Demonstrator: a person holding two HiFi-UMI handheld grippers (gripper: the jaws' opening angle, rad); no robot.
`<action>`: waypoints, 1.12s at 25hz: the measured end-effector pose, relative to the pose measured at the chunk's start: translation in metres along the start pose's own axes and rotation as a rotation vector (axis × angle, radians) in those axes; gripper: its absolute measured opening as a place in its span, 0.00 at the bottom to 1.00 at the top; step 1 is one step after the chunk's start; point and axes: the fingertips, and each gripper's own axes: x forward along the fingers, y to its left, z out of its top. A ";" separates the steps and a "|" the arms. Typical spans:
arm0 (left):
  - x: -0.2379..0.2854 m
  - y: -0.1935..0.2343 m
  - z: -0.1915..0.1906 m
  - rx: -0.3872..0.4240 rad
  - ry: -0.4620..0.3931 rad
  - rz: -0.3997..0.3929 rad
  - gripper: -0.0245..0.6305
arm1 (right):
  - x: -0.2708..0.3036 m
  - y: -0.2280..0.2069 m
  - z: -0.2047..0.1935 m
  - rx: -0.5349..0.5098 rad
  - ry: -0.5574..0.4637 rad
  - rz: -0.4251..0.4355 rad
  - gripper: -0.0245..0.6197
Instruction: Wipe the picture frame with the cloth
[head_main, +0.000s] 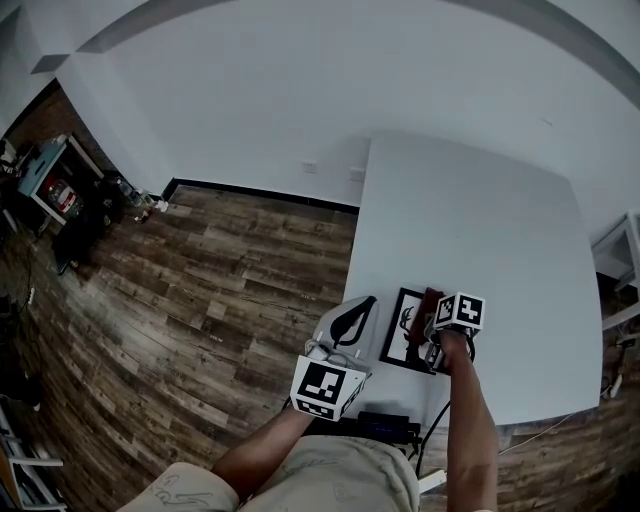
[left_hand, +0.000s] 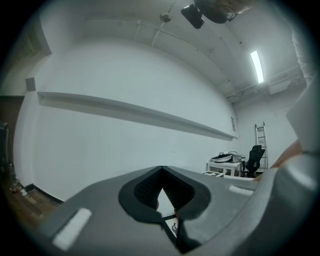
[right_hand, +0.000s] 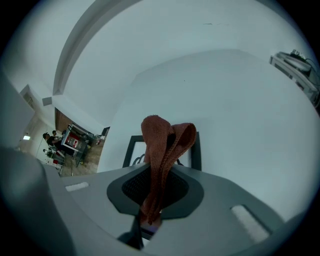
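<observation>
A black picture frame (head_main: 398, 340) with a dark drawing lies flat near the front edge of the white table (head_main: 480, 230). My right gripper (head_main: 436, 322) hovers just over its right part, shut on a rust-brown cloth (head_main: 429, 303). In the right gripper view the cloth (right_hand: 162, 142) stands up folded from between the jaws, with the picture frame (right_hand: 131, 149) partly hidden behind it. My left gripper (head_main: 360, 308) is at the table's left front corner, beside the frame and tilted upward, jaws shut with nothing in them (left_hand: 161, 172).
Wooden floor (head_main: 200, 290) lies to the left of the table. A black box (head_main: 386, 424) and a cable sit at the table's front edge by the person's lap. A desk and office chair (left_hand: 254, 158) and a ladder (left_hand: 261, 134) stand far off.
</observation>
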 end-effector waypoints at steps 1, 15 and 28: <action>0.001 -0.001 0.000 0.001 -0.001 -0.002 0.04 | -0.002 -0.005 0.000 0.003 -0.001 -0.009 0.13; 0.013 -0.017 -0.006 -0.014 0.008 -0.031 0.04 | -0.025 -0.049 0.004 -0.011 0.014 -0.092 0.13; 0.015 -0.014 0.000 -0.017 -0.008 -0.031 0.04 | -0.045 -0.002 0.016 -0.015 -0.081 0.050 0.13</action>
